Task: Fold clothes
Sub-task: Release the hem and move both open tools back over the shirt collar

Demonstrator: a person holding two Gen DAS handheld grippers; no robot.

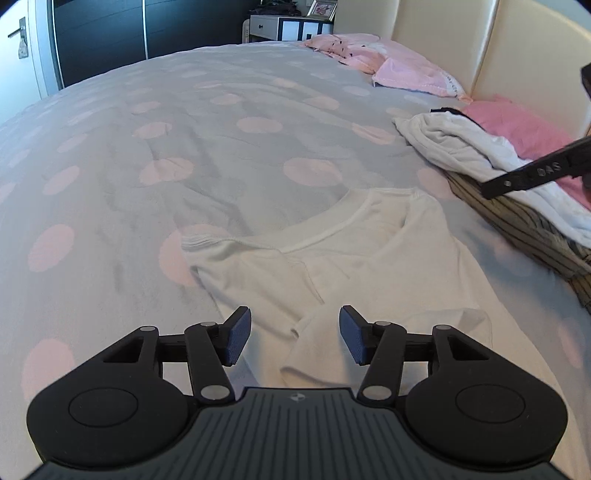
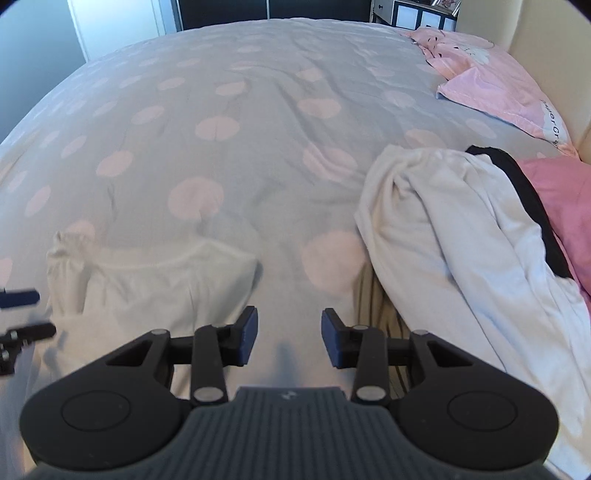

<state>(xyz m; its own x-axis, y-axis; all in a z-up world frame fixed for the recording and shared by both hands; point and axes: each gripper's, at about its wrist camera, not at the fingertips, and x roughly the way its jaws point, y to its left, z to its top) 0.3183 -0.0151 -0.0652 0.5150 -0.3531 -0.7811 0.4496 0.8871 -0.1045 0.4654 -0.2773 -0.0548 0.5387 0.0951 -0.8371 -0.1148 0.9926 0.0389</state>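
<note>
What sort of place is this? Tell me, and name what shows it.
Most likely a home bedroom. A wide bed with a polka-dot duvet fills both views, pink pillows lie against a padded cream headboard, and a small white bedside cabinet stands in the far corner.

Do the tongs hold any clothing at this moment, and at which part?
Nothing is held. The left tongs stand open over the white T-shirt, pads clear of it. The right tongs stand open over the bedcover.

White shirt soft matt cloth; duvet creased matt fabric.
</note>
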